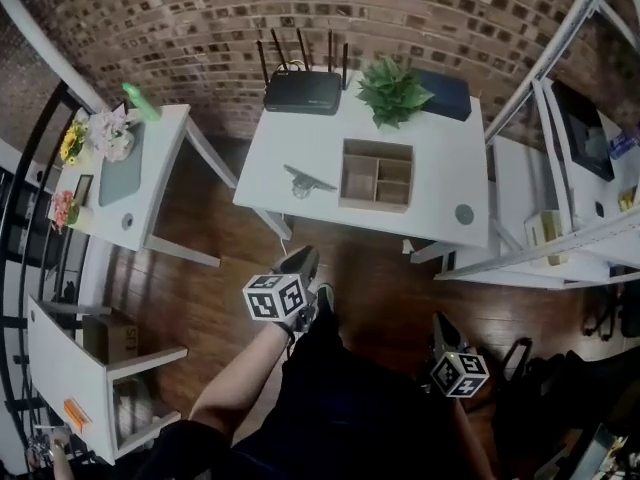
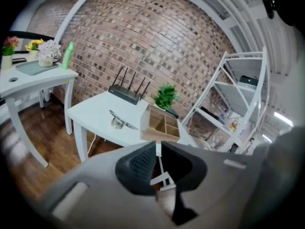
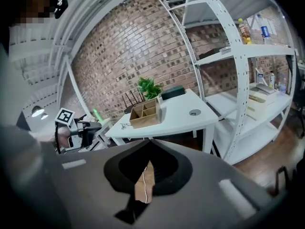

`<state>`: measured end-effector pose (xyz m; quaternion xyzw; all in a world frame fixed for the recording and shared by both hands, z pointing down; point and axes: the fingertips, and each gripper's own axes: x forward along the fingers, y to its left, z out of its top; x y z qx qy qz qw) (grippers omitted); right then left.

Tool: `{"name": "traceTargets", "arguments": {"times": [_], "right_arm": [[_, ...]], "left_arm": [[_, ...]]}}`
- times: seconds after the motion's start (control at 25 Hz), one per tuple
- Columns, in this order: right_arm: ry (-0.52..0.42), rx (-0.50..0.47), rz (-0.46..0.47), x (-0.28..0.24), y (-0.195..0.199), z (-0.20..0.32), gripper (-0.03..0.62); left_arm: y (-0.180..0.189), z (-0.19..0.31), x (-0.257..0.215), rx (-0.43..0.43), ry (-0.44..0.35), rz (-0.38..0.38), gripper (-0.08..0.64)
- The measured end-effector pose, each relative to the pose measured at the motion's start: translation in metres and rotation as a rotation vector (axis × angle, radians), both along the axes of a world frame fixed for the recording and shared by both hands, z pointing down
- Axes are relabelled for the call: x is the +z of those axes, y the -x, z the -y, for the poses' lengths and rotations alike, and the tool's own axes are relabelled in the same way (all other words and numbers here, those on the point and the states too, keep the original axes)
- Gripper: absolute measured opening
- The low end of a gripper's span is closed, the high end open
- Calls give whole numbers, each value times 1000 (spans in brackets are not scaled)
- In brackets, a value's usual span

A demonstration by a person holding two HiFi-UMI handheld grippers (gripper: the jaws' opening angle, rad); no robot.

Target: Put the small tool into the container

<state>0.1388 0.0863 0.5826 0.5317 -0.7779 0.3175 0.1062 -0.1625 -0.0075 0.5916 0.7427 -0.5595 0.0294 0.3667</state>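
The small grey tool (image 1: pixel 302 180) lies on the white table (image 1: pixel 290 143), left of the wooden compartment box (image 1: pixel 377 149), which holds nothing that I can see. Both grippers hang low near my body, short of the table's front edge. My left gripper (image 1: pixel 303 258) points toward the tool, its jaws a narrow slit apart with nothing between them (image 2: pixel 158 144). My right gripper (image 1: pixel 438 320) is further back and to the right. Its jaw tips meet with nothing held (image 3: pixel 148 142). The tool (image 2: pixel 121 120) and box (image 2: pixel 159 125) stand well ahead of the left jaws.
A black router (image 1: pixel 303 93), a green plant (image 1: pixel 392 90) and a dark blue case (image 1: pixel 445 96) stand along the table's back edge. A side table with flowers (image 1: pixel 110 133) is to the left. White shelving (image 1: pixel 560 198) stands to the right. The floor is wood.
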Motion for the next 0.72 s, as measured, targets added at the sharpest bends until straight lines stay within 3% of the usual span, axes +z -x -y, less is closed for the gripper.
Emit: {"name": "traceTargets", "arguments": {"times": [0.24, 0.36, 0.52, 0.72], "right_arm": [[23, 37, -43, -4, 30, 74, 11], [43, 46, -58, -2, 39, 98, 11], [60, 17, -69, -3, 54, 122, 11], [55, -16, -50, -1, 59, 147, 11]], "left_arm": [[41, 108, 29, 25, 59, -25, 38], [58, 135, 57, -6, 137, -39, 50], [71, 152, 85, -62, 239, -146, 125], [76, 162, 109, -152, 322, -251, 158]]}}
